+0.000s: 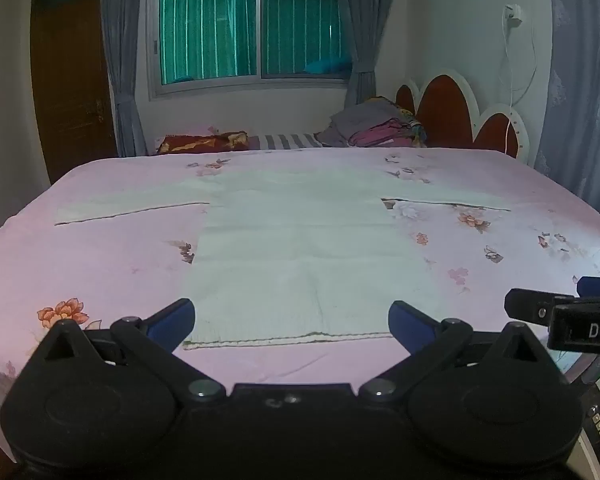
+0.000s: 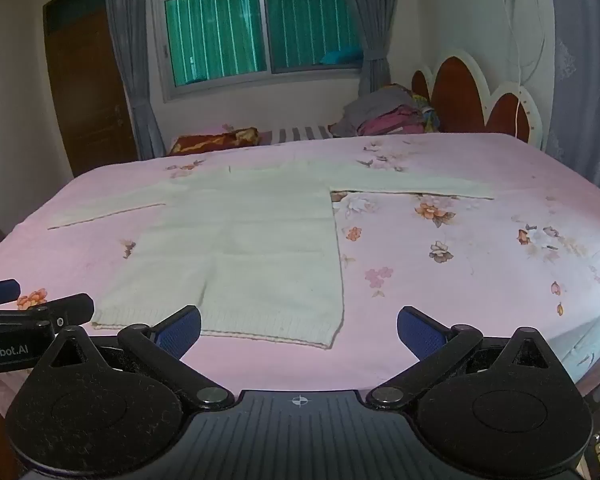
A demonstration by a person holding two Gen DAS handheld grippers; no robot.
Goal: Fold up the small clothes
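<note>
Both claws spread wide, nothing between the pads. Left gripper (image 1: 292, 322) sits over the hem of the sweater (image 1: 296, 240), hovering or close to it, can't tell contact. Right gripper (image 2: 299, 330) is near the hem's right corner, mostly over bare bedsheet (image 2: 460, 280)

Sweater pos: cream knit, laid flat on the pink floral sheet, roughly mid-bed, nearer the front edge. Hem towards the cams, neck end towards the window (image 1: 248, 28). Body's long axis runs front-to-back, away from the grippers. Both sleeves out sideways, so sleeve line runs left-right across the bed, approx perpendicular to body. Left sleeve (image 1: 132, 208) angles slightly back towards the cams, right sleeve (image 1: 448, 198) about straight

Risks, my read:
- knit is thin on a soft sheet, so a pinch at the hem prob grabs bedsheet too, and sheet lifts w/ the fold
- only top layer caught, so front/back separate and fold goes skewed
- grippers at uneven spots on the hem, so crease comes out off-square
- sleeves still out, so folding body first traps them and bulks the stack
- knit stretches and drags on the sheet, so whole garment slides instead of folding
- clothes pile (image 1: 376, 128) by the headboard is well apart, no clash
</note>
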